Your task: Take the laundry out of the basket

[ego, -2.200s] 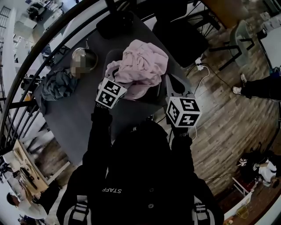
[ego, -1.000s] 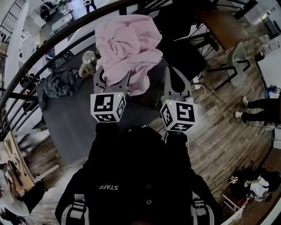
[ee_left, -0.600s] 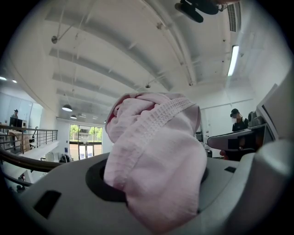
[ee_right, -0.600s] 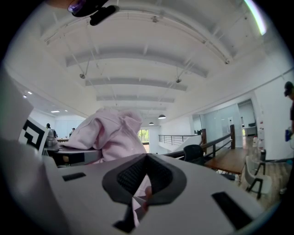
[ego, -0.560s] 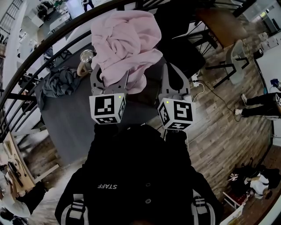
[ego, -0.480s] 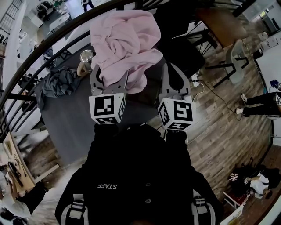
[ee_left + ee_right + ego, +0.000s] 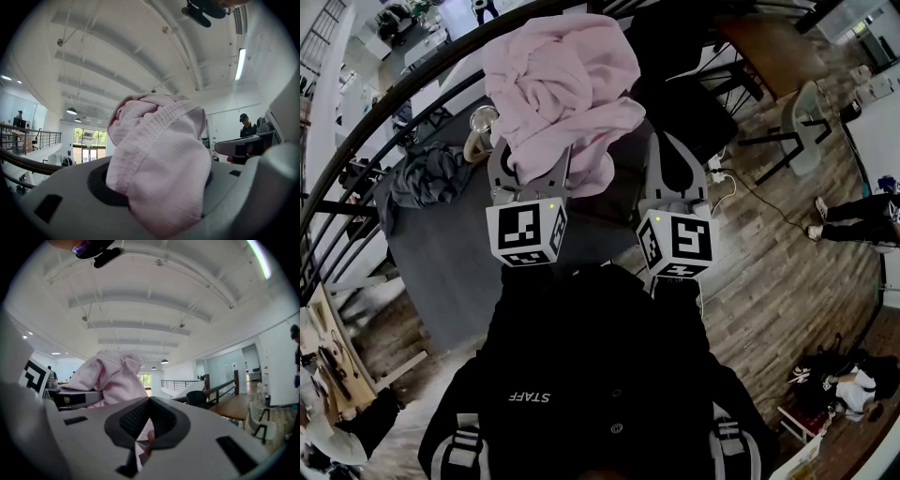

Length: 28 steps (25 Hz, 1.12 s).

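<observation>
A large pink garment [image 7: 562, 80] hangs bunched in the air above the grey table [image 7: 450, 253]. My left gripper [image 7: 532, 155] is shut on its lower folds. In the left gripper view the pink cloth [image 7: 157, 164] fills the space between the jaws of that gripper [image 7: 154, 192]. To the right, my right gripper [image 7: 668, 141] stands beside the garment with its jaws together. The right gripper view shows the pads of this gripper [image 7: 149, 404] meeting at the tip, with the garment [image 7: 112, 373] off to the left. Whether a dark shape [image 7: 609, 216] under the cloth is the basket I cannot tell.
A grey-blue garment [image 7: 427, 178] lies crumpled on the table's left part, with a metal vessel [image 7: 478, 127] behind it. A black chair [image 7: 684, 94] stands beyond the table's right end. A curved railing [image 7: 366, 141] runs along the left. A power strip and cable [image 7: 722, 173] lie on the wooden floor.
The pink garment rose from the dark basket on the table into the air, held by my left gripper. In the last second it drifted slightly left; the right gripper stayed put.
</observation>
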Each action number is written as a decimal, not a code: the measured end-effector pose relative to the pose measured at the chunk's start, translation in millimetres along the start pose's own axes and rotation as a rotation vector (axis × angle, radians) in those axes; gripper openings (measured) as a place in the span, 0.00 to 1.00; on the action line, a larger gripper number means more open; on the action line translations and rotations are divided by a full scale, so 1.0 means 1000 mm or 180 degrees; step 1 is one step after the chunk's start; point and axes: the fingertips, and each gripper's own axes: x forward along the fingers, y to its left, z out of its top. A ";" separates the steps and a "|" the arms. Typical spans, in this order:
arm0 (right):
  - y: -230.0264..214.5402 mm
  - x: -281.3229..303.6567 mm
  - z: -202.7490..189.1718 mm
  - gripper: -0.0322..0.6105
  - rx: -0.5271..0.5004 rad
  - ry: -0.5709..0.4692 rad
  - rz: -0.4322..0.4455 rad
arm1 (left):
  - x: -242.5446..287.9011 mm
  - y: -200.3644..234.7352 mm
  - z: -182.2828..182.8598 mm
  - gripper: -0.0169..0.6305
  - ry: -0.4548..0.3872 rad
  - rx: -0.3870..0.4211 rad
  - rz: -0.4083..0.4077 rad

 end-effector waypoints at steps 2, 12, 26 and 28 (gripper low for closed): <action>0.000 0.000 0.000 0.07 -0.0001 0.0004 -0.0006 | 0.000 0.000 0.000 0.46 0.0000 0.0005 0.0005; -0.001 -0.001 -0.002 0.07 -0.0007 0.0015 -0.0018 | 0.000 -0.002 0.000 0.46 0.0001 0.0020 0.0014; 0.001 0.000 -0.003 0.07 -0.0032 0.0024 0.0001 | -0.001 -0.001 -0.003 0.46 0.0025 0.0017 0.0022; 0.001 0.000 -0.004 0.07 -0.0028 0.0025 0.0003 | -0.001 -0.001 -0.003 0.46 0.0029 0.0014 0.0024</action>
